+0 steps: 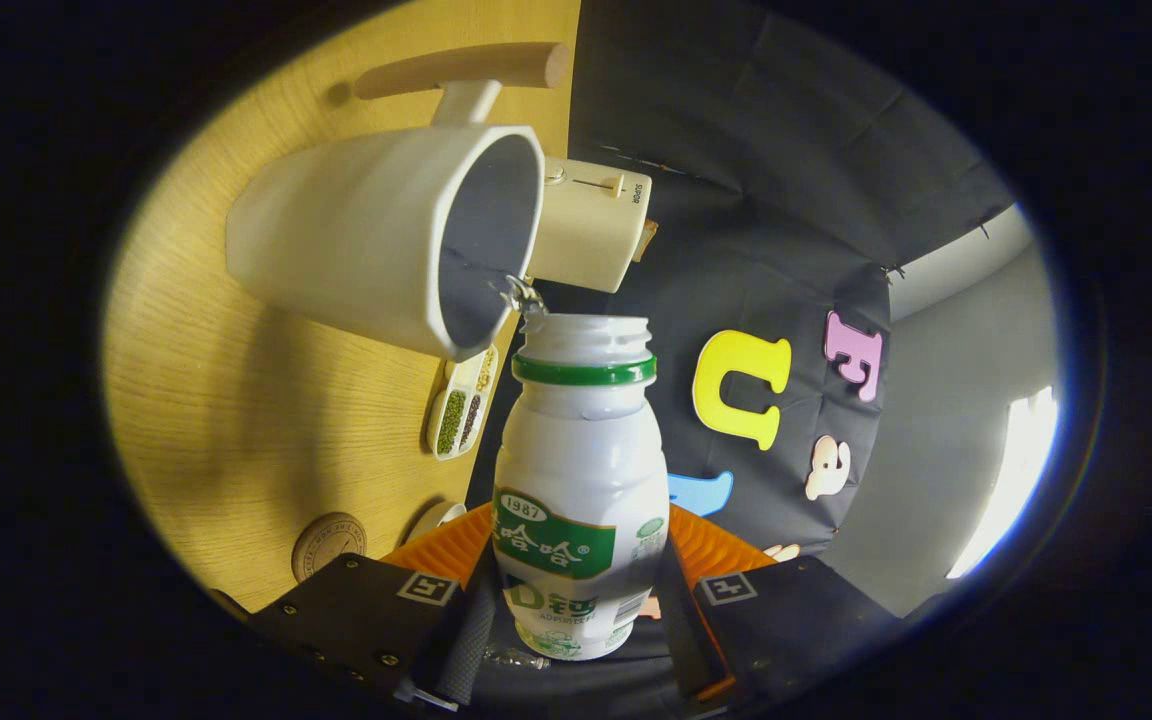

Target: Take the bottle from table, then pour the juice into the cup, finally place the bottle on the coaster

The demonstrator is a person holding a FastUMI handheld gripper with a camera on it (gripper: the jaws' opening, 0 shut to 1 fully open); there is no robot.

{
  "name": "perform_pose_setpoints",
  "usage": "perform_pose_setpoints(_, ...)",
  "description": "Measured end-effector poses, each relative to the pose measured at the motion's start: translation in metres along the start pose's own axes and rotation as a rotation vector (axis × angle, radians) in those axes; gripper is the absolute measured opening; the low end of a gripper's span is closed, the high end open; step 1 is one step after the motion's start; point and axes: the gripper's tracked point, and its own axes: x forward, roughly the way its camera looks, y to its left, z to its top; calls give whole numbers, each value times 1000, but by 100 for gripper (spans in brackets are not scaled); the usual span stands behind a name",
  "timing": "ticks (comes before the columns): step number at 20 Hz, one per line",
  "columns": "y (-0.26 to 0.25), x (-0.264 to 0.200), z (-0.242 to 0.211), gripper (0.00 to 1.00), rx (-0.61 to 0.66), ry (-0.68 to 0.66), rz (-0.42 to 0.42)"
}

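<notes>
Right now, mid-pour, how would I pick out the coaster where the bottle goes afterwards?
Start at the wooden table with the white cup over which the jaws hold the tipped bottle. Follow the tabletop away from the cup, past the small dish of beans. The coaster lies near the left finger: a flat, round, brown disc, the only such thing there.

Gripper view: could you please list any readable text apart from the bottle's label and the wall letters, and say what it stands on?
"SUPOR": on the cream appliance behind the white cup, printed sideways beside its slider.
Round wooden coaster: a ring of stamped text, too small to read.
Gripper, both fingers pressed on the bottle: square black-and-white markers only, no words.
</notes>
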Motion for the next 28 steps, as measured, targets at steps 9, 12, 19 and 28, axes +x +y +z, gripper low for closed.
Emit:
perform_pose_setpoints(9, -6, -1, 1, 73, -42, 0, -11)
perform_pose_setpoints(12, -8, -2, 2, 73, -60, -2, -18)
perform_pose_setpoints(19, -10, -3, 4, 73, -95, -6, -29)
perform_pose_setpoints(28, -9, -3, 6, 73, -168, -5, -47)
